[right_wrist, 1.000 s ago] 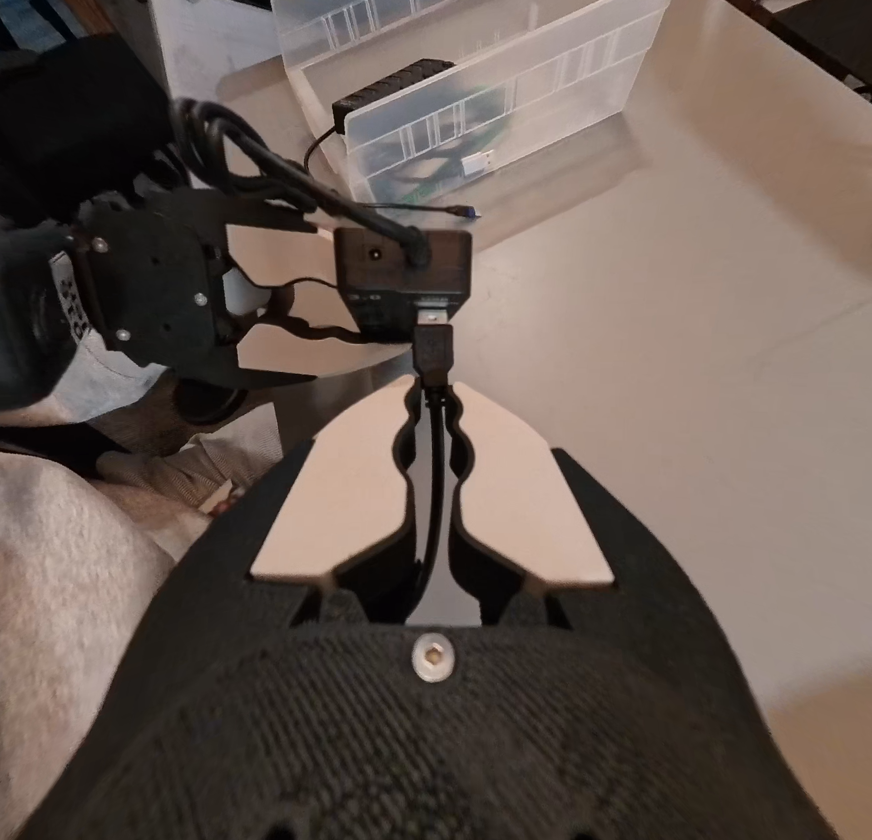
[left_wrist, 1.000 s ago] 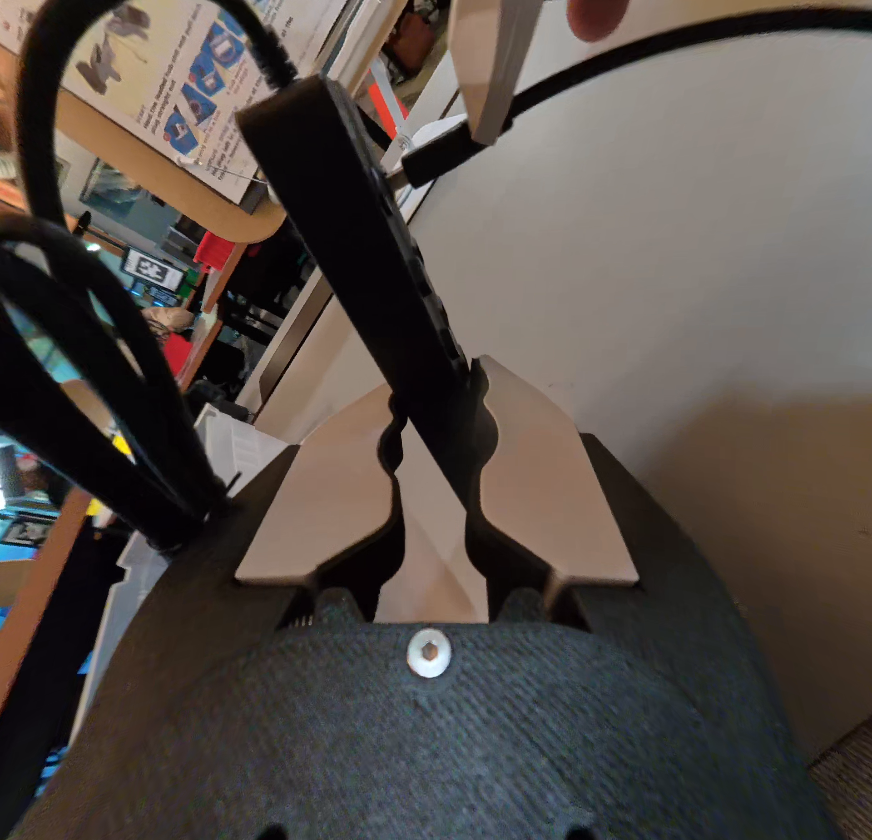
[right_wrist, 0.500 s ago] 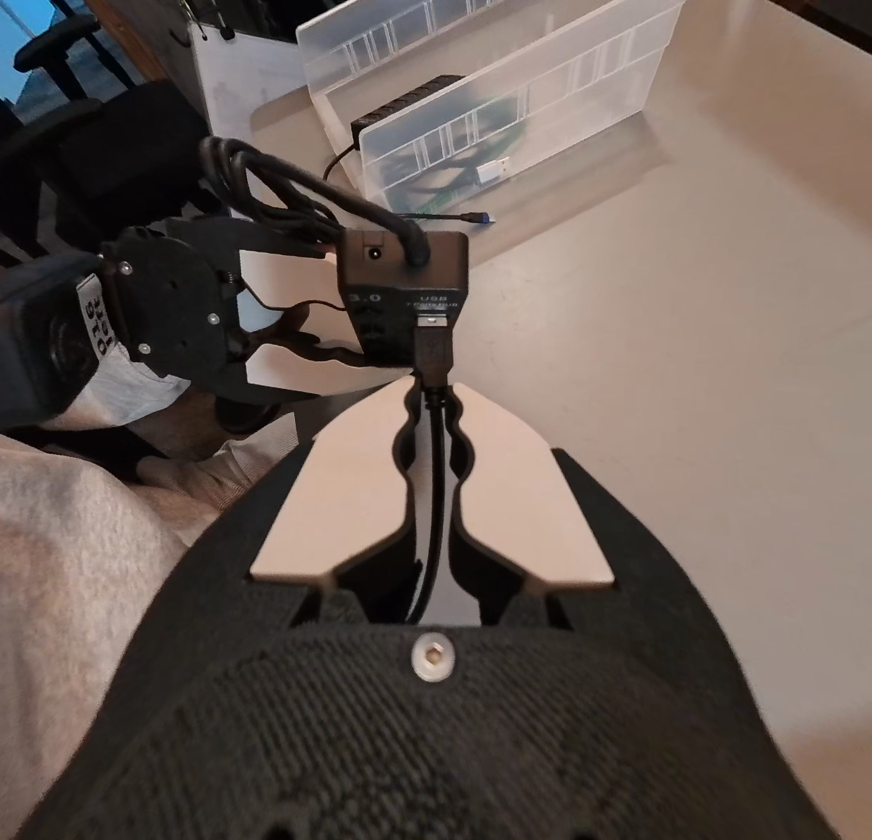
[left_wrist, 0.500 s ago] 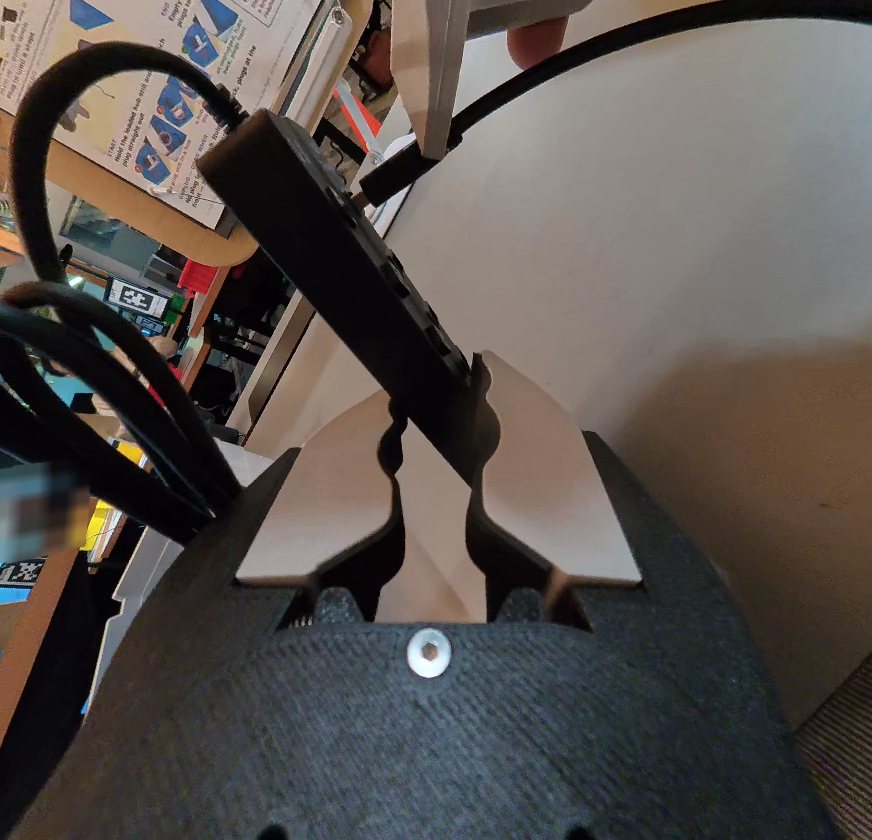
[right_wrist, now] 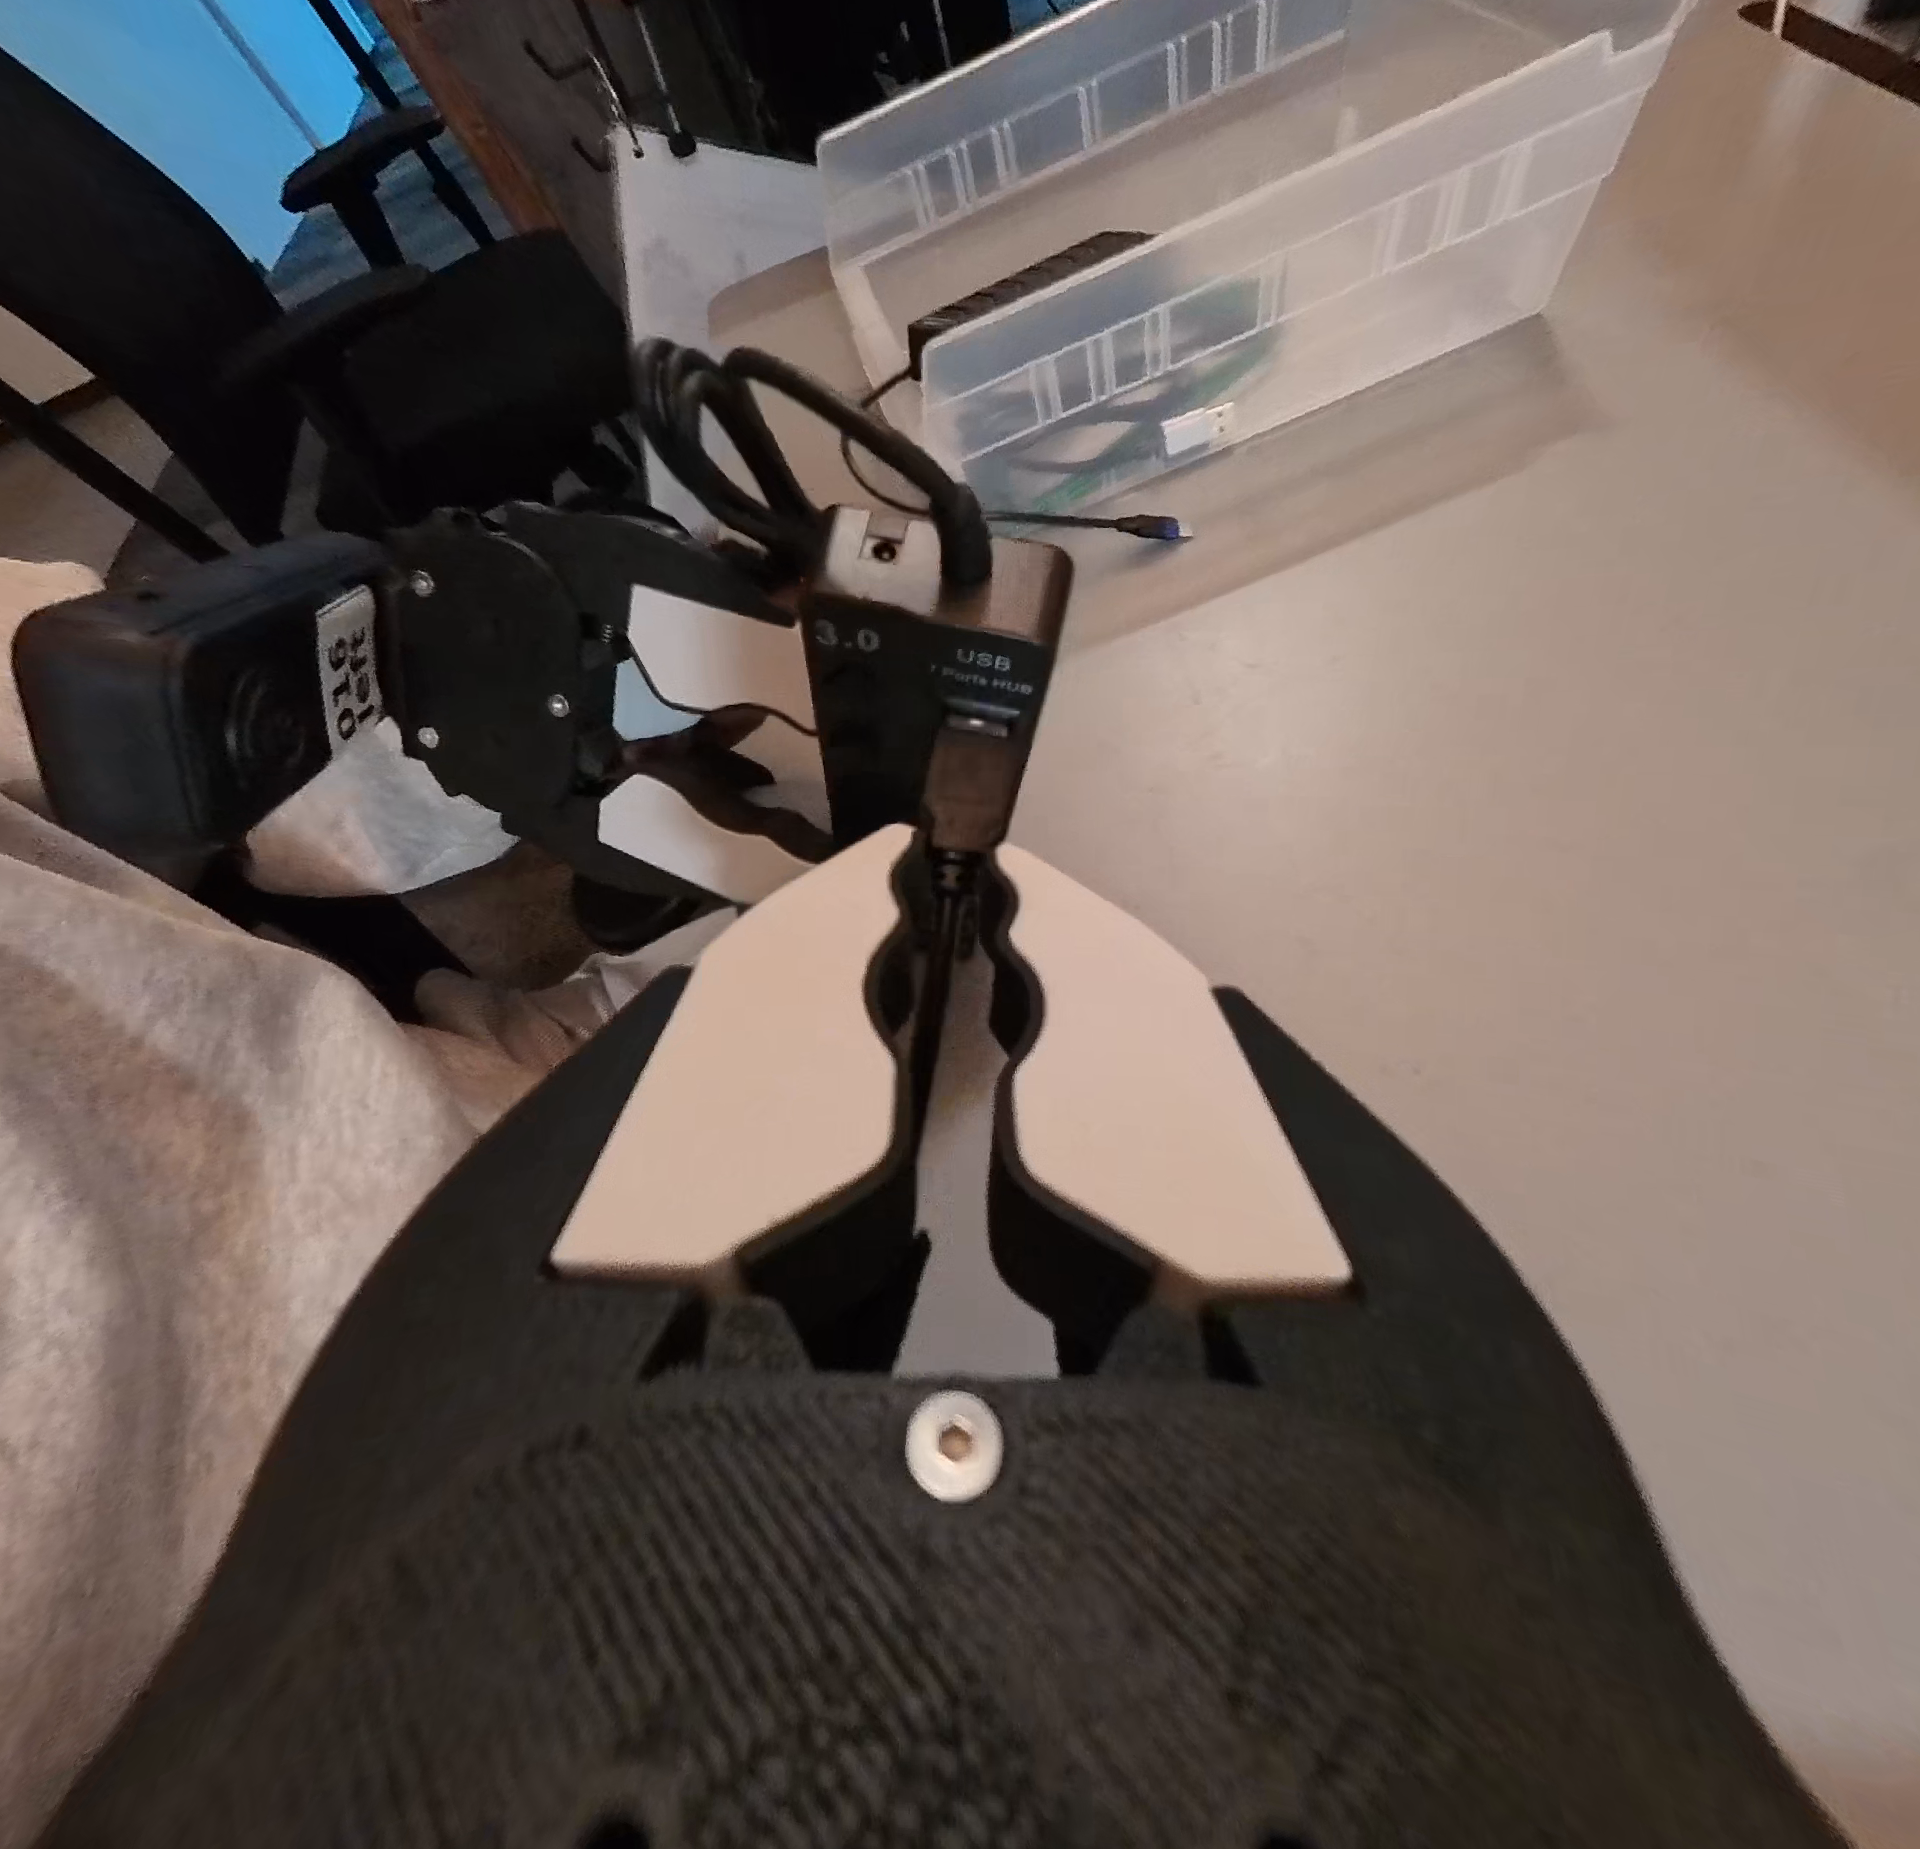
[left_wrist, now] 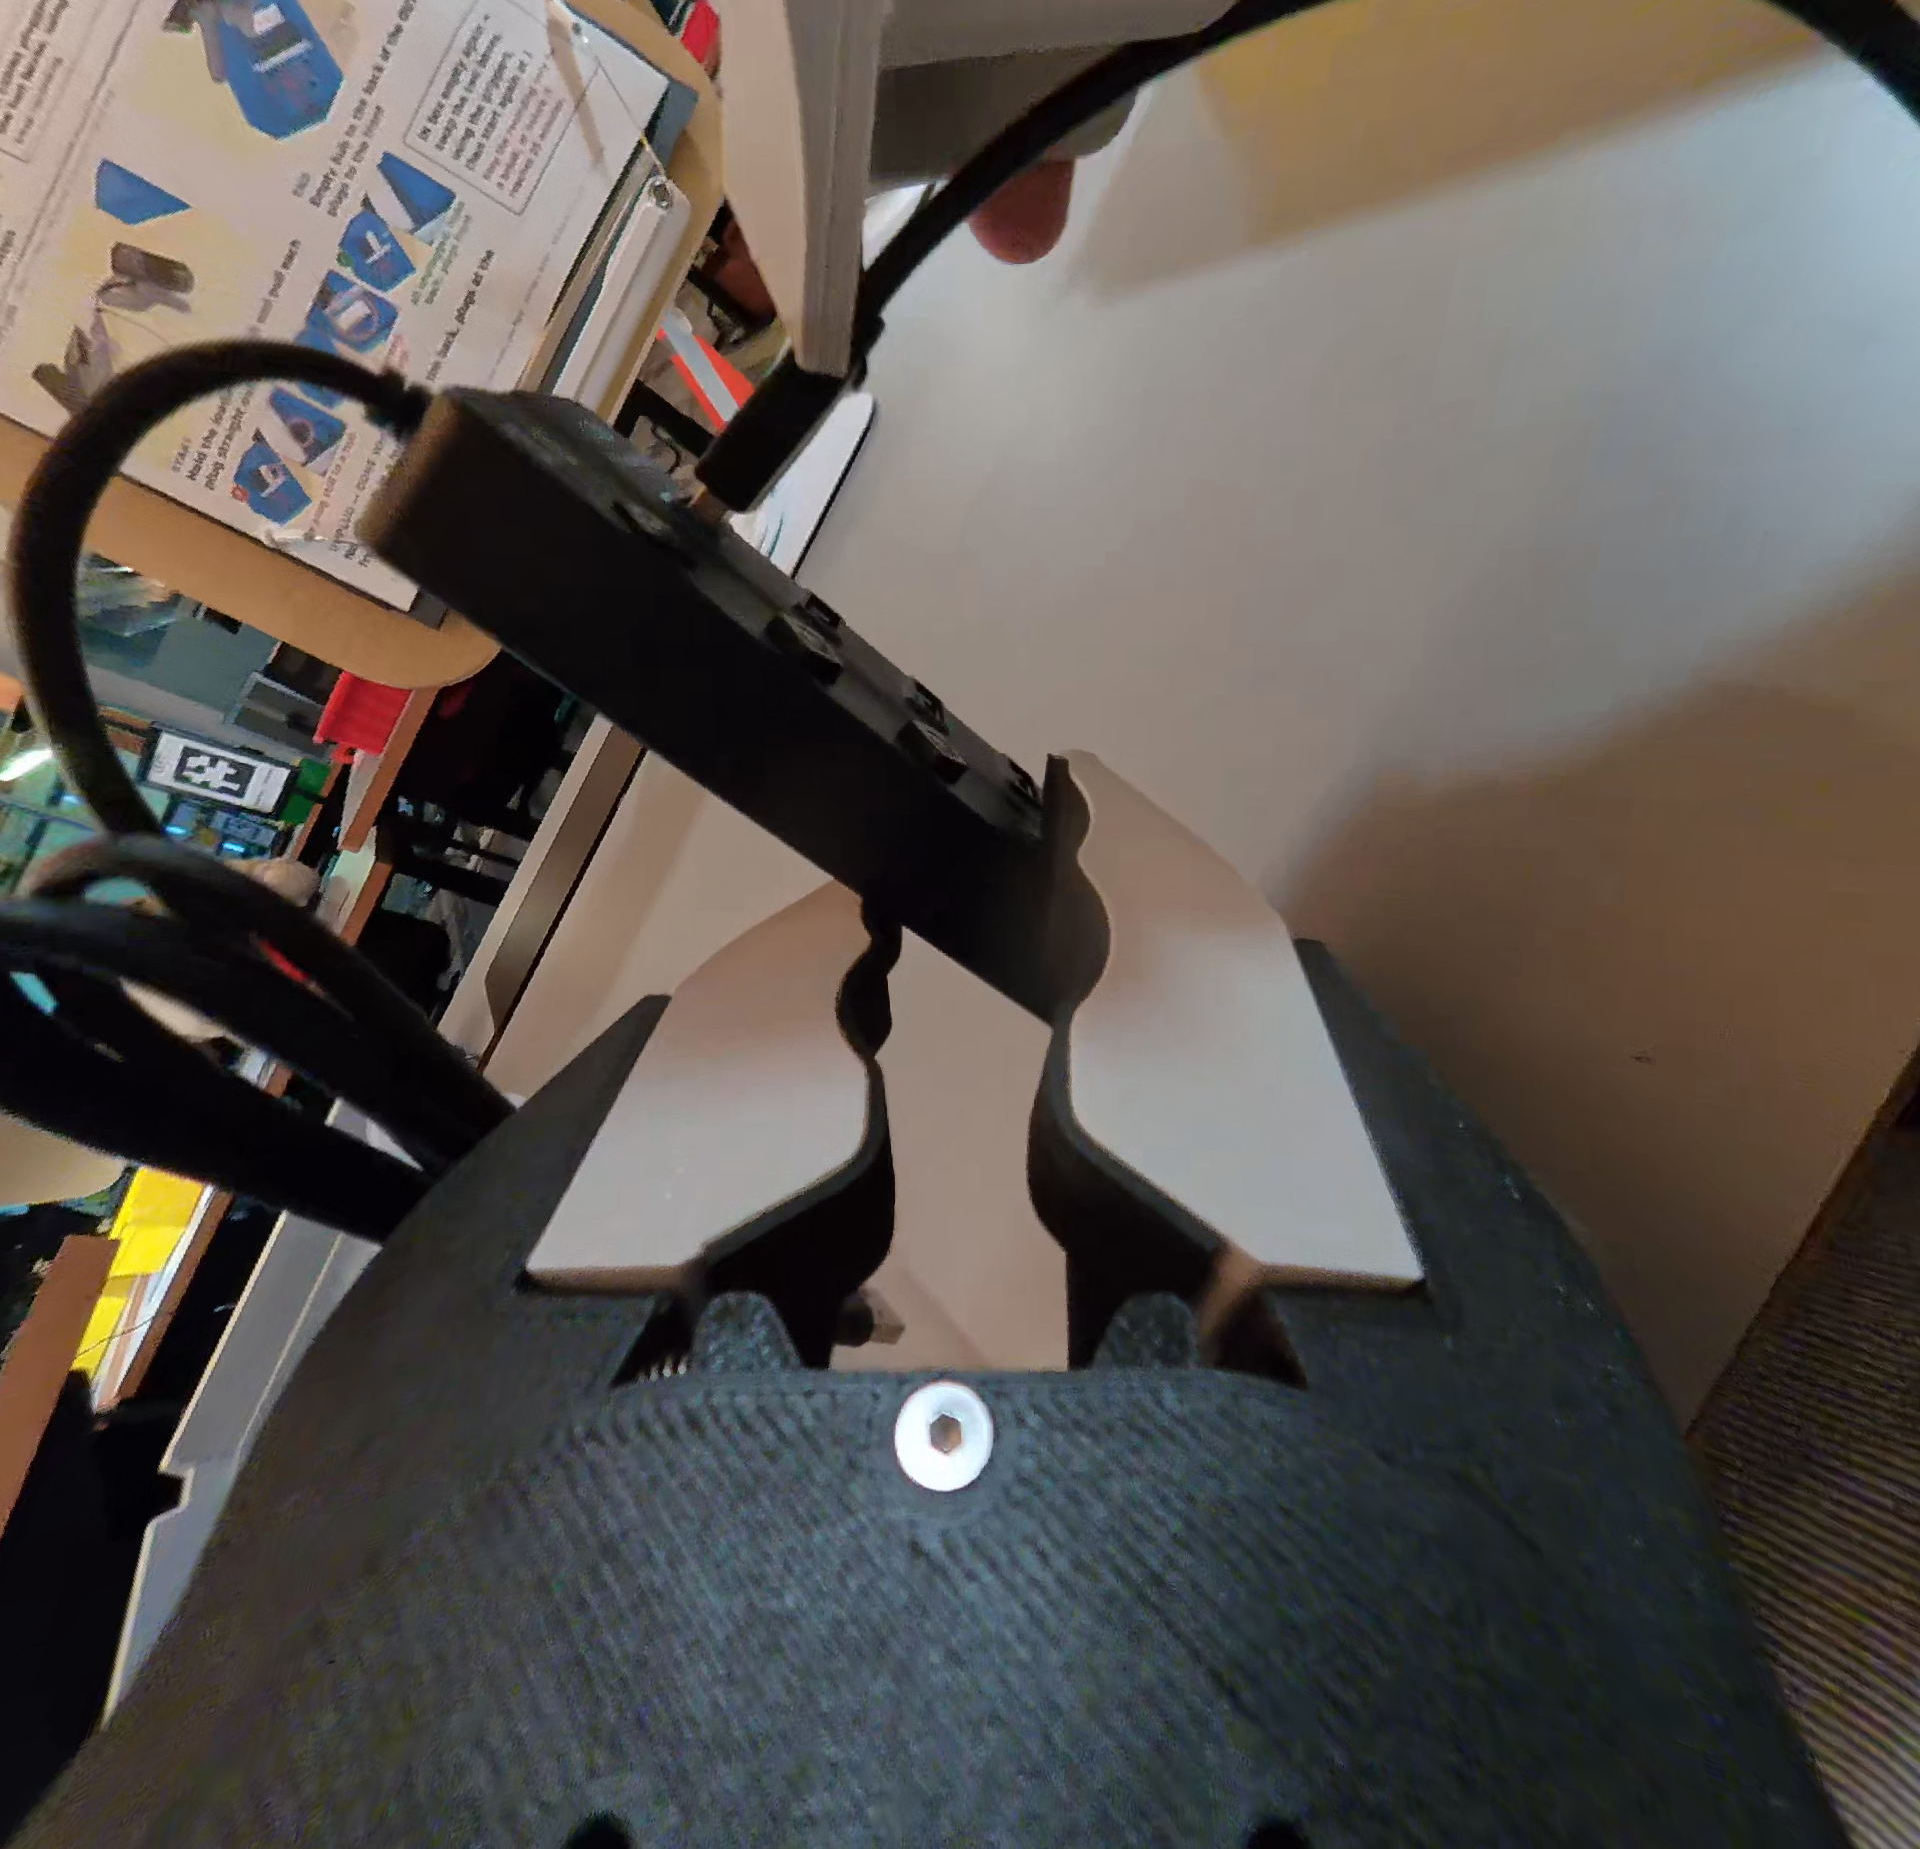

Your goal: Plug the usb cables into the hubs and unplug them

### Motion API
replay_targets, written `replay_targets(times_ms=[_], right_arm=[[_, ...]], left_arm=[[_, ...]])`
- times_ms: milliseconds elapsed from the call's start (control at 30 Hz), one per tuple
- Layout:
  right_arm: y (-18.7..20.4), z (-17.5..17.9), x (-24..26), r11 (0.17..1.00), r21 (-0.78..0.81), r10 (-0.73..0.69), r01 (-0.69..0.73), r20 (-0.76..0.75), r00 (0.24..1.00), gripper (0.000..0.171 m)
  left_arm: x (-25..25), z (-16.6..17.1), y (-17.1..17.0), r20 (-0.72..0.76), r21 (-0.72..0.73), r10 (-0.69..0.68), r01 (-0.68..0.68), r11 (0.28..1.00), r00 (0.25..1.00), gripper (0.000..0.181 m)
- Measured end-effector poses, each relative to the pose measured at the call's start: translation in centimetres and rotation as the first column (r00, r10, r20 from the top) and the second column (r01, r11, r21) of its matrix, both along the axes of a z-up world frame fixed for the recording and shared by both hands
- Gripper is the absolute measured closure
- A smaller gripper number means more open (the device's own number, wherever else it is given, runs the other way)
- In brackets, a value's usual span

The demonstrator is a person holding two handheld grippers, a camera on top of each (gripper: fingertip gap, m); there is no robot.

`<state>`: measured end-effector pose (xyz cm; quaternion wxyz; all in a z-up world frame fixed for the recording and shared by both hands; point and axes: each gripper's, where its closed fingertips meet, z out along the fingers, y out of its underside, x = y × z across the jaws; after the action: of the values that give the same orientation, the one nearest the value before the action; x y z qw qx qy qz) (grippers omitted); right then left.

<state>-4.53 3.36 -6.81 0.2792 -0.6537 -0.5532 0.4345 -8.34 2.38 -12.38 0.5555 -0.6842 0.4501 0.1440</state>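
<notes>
My left gripper is shut on the near end of a long black USB hub and holds it in the air, far end tilted left. The hub also shows in the right wrist view, end-on. My right gripper is shut on the black USB cable just behind its plug. The plug sits at the hub's end port; its metal tip looks partly in. In the left wrist view the plug meets the hub's far port, with the right gripper's fingers above it.
A clear plastic bin with another hub and cables stands on the beige table beyond the hub. A loose thin cable end lies before it. An instruction sheet hangs at the left. Grey cloth lies at the lower left.
The hub has tilted further to the left and lower in the left wrist view. The right gripper has followed with the plug at the end port. The scene has shifted in both views.
</notes>
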Motion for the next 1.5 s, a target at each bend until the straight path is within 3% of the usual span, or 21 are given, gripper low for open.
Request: replay_targets(times_ms=[33, 100, 233, 333, 400, 567, 667, 767, 1000, 1100, 1267, 1400, 1500], right_arm=[[-0.1, 0.1, 0.0, 1.0, -0.011, -0.001, 0.001, -0.002, 1.0, 0.162], [-0.1, 0.2, 0.0, 1.0, 0.006, -0.008, 0.008, 0.001, 1.0, 0.161], [-0.2, 1.6, -0.6, 1.0, 0.017, -0.018, 0.02, -0.103, 0.995, 0.16], [0.4, 2.6, -1.1, 0.996, 0.035, -0.072, 0.079, -0.172, 0.983, 0.155], [0.6, 2.4, -1.2, 0.99, 0.099, -0.088, 0.105, -0.168, 0.982, 0.146], [0.1, 2.5, -1.8, 0.977, 0.174, -0.092, 0.125, -0.189, 0.978, 0.171], [0.4, 3.0, -1.6, 0.971, 0.189, -0.105, 0.144, -0.198, 0.975, 0.154], [0.6, 3.2, -1.5, 0.982, 0.128, -0.112, 0.142, -0.213, 0.971, 0.149], [-0.9, 2.1, -1.7, 0.971, -0.241, -0.043, -0.012, -0.222, 0.974, 0.143], [-1.8, 2.3, -1.8, 0.937, -0.337, 0.001, -0.088, -0.25, 0.968, 0.16], [-2.3, 1.9, -2.0, 0.921, -0.372, 0.021, -0.118, -0.256, 0.966, 0.165], [-3.5, 0.3, -2.4, 0.933, -0.333, 0.08, -0.139, -0.187, 0.979, 0.166], [-4.3, 0.3, -2.7, 0.925, -0.342, 0.101, -0.164, -0.194, 0.976, 0.166]], left_arm=[[0.1, 0.0, -0.1, 0.003, -0.003, -0.01, 0.01, 1.0, 1.0, 0.071], [0.3, 0.1, -0.3, -0.003, 0.006, -0.023, 0.023, 1.0, 1.0, 0.075], [0.0, 0.7, 0.2, 0.179, -0.03, 0.006, -0.001, 1.0, 0.984, 0.149], [-1.3, 2.1, 1.1, 0.354, -0.074, 0.107, -0.086, 0.994, 0.929, 0.152], [-1.8, 2.4, 1.2, 0.393, -0.083, 0.127, -0.103, 0.991, 0.911, 0.155], [-0.9, 1.9, 0.7, 0.405, -0.109, 0.106, -0.067, 0.992, 0.908, 0.155], [-1.0, 2.2, 0.8, 0.446, -0.112, 0.107, -0.064, 0.992, 0.889, 0.155], [-1.7, 2.7, 0.9, 0.491, -0.102, 0.11, -0.068, 0.992, 0.864, 0.155], [-2.4, 3.0, 1.2, 0.642, -0.123, 0.093, -0.017, 0.992, 0.761, 0.156], [-2.4, 2.9, 1.2, 0.634, -0.109, 0.073, -0.005, 0.994, 0.77, 0.156], [-2.1, 2.5, 1.1, 0.664, -0.112, 0.042, 0.044, 0.993, 0.746, 0.155], [-1.5, 3.8, 0.6, 0.732, -0.084, -0.013, 0.108, 0.991, 0.681, 0.146], [-1.7, 3.7, 0.8, 0.692, -0.073, 0.0, 0.07, 0.995, 0.722, 0.156]])
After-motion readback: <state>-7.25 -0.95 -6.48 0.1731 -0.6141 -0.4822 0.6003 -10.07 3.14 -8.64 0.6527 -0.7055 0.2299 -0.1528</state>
